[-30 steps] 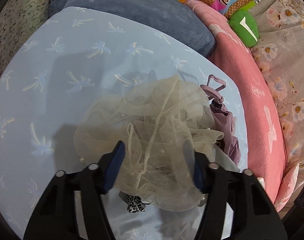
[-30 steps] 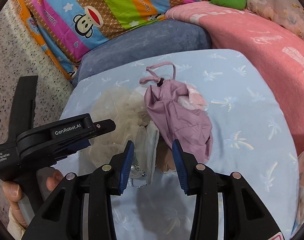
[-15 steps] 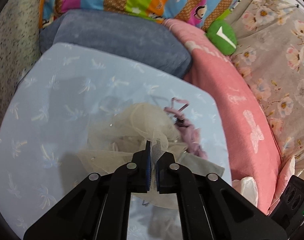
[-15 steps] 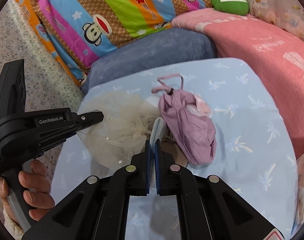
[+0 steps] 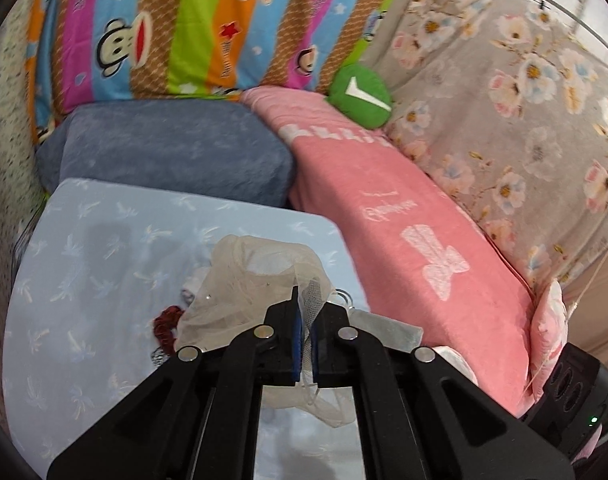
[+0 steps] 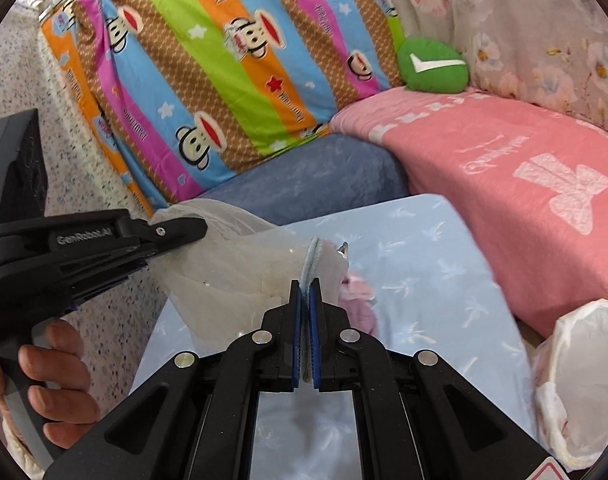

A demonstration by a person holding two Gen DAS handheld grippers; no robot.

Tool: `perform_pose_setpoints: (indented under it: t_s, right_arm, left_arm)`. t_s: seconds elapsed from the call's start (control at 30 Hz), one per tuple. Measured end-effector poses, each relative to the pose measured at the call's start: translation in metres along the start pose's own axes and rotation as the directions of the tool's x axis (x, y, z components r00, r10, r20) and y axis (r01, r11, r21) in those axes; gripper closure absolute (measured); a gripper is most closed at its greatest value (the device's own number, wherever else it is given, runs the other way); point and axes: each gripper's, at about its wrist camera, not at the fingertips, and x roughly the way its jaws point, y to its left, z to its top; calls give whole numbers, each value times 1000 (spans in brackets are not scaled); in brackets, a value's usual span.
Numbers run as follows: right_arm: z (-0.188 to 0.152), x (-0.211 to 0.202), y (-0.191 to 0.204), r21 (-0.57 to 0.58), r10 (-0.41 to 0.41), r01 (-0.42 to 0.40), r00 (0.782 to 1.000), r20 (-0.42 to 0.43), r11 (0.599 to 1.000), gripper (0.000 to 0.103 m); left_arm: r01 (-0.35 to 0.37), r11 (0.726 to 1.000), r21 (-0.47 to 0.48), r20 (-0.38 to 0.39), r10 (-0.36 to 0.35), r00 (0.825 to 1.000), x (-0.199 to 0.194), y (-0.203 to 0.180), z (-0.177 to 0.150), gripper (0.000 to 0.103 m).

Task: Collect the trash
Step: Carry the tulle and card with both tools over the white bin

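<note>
A pillow lies behind the sheet, a blanket to its right.

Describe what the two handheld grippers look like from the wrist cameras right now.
Both are matte black plastic. The left gripper and right gripper each have two angular fingers with blue ribbed pads and round silver fasteners. From the right wrist view, the left unit's side carries white "GenRobot.AI" lettering above a pistol-style handle. No cables or sleeves show.

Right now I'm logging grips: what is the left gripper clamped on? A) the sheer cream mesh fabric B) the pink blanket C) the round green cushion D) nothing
A: the left gripper has its jaws shut on a fold of the sheer cream mesh fabric, lifted above the pale blue sheet.
</note>
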Motion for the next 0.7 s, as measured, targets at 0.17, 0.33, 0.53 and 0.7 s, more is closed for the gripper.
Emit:
perform_pose_setpoints:
  t_s: [0.17, 0.33, 0.53, 0.7]
  right_arm:
    - [1, -35, -37, 41, -56, 54, 997, 50, 998, 99]
    - [-5, -70, -84, 97, -116, 109, 990, 78, 989, 99]
    - [-19, -106, -142, 179, -196, 177, 976, 93, 968, 99]
    - [-35, -133, -189, 246, -263, 234, 960, 93, 941, 99]
  left_arm:
    - [50, 996, 79, -2, -50, 999, 2, -45, -6, 101]
    - [92, 983, 161, -38, -87, 995, 15, -91, -23, 100]
    - [150, 956, 252, -102, -128, 986, 34, -148, -52, 100]
    - [204, 926, 318, -152, -163, 975, 47, -191, -76, 100]
